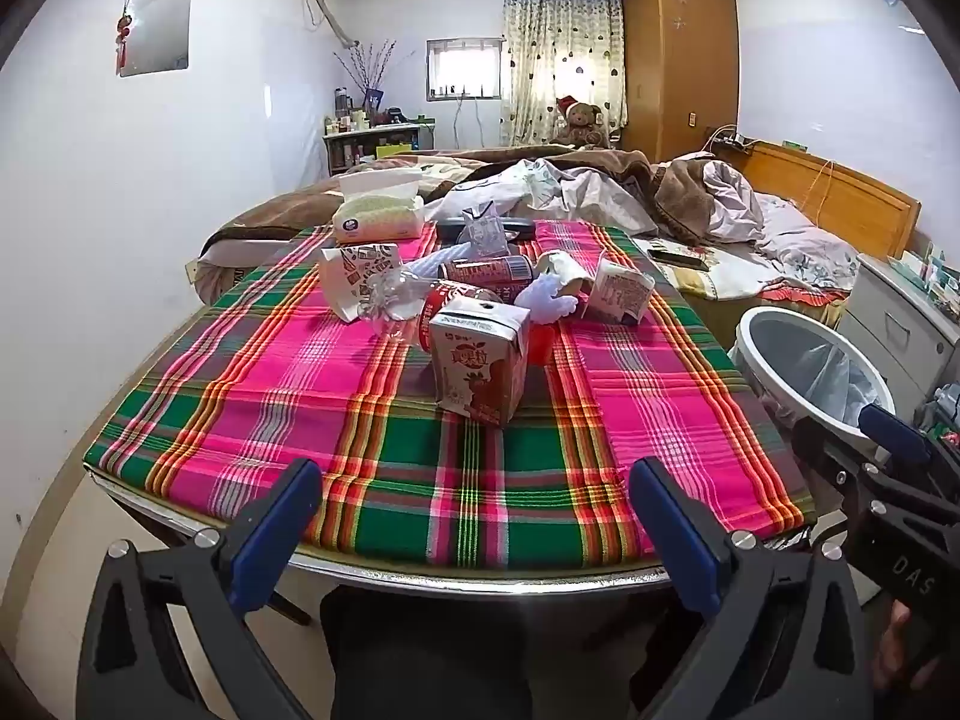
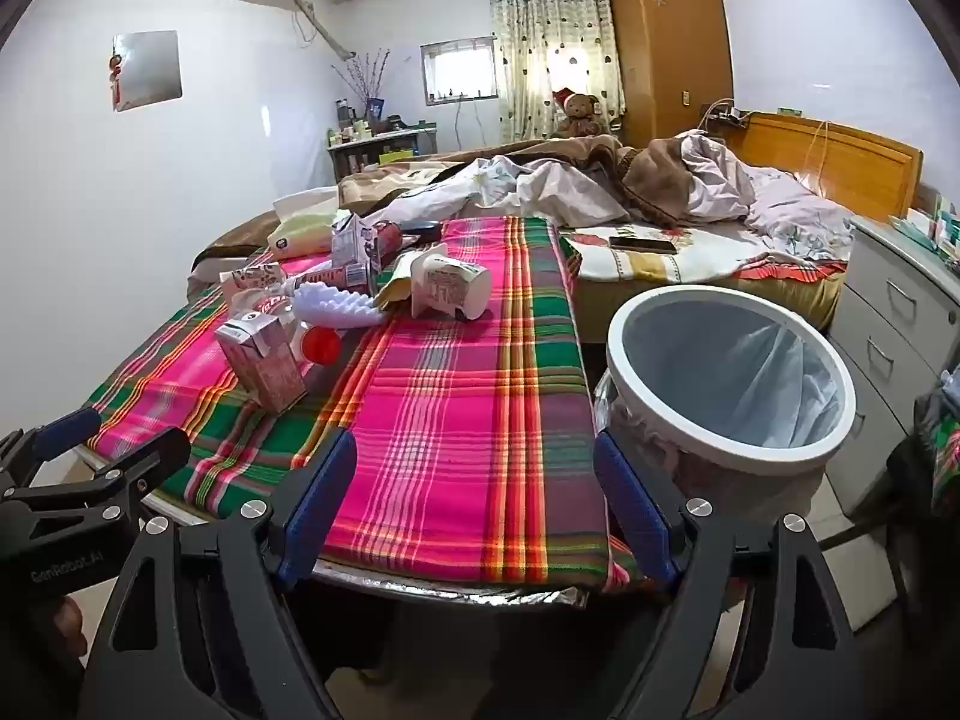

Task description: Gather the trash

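**Trash pile untouched, both tongs empty**

My left gripper [image 1: 474,516] and right gripper [image 2: 474,504] hang spread at the table's near edge. The red-and-white cardboard milk carton [image 1: 480,363] stands nearest on the plaid tablecloth [image 1: 288,384]: probably light, crushable; grip its flat sides. The white-rimmed lined bin [image 2: 729,375] waits right.

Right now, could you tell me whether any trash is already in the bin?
No, the bin shows only its clear liner inside, and the trash still lies on the table.
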`<state>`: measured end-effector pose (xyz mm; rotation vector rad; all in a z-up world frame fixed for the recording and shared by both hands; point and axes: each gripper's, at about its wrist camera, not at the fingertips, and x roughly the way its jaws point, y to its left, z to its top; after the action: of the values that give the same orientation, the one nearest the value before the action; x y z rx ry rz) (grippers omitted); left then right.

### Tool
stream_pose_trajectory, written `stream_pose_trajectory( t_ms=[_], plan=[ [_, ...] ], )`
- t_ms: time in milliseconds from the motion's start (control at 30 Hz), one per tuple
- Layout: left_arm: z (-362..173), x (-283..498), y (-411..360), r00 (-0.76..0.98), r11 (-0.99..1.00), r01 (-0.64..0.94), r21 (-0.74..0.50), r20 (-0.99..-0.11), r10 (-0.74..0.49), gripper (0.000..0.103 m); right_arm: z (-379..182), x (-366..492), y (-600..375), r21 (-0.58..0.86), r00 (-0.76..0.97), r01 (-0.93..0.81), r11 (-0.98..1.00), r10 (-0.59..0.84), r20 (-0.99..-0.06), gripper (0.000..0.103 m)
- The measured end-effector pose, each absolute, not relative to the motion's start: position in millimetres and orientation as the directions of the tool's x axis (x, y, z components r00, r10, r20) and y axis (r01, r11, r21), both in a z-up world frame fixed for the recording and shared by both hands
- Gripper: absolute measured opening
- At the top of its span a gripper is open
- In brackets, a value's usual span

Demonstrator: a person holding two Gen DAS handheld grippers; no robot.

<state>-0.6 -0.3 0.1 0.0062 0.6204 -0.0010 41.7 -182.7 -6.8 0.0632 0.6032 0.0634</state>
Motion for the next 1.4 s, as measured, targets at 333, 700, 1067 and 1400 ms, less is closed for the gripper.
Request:
stream_pose_trajectory(
  t_ms=[333,700,1067,1400],
  plan=[
    [-0.7,0.3,-2.0,0.81,1.0,-0.005,-0.001,-0.587,0.004,0.103,-0.6,38.0,-181.8,0.083,0.829,-0.028,0.996,0.069,-0.556,0.083],
    [2.9,-1.9,1.1,0.815,1.0,-0.009,0.001,-0.58,0.008,0.103,-0.7,37.0,-181.8,0.077,0.832,-0.037,0.996,0.074,-0.55,0.083],
    [5.0,-3.7,2.8,0.814,1.0,-0.013,-0.001,-0.581,0.01,0.103,0.8,36.1,-182.0,0.076,0.834,-0.036,0.996,0.072,-0.547,0.083],
    [5.5,-4.3,2.6,0.814,1.0,-0.013,-0.001,-0.581,0.01,0.103,0.5,36.1,-181.7,0.074,0.834,-0.037,0.997,0.072,-0.548,0.083]
  ],
)
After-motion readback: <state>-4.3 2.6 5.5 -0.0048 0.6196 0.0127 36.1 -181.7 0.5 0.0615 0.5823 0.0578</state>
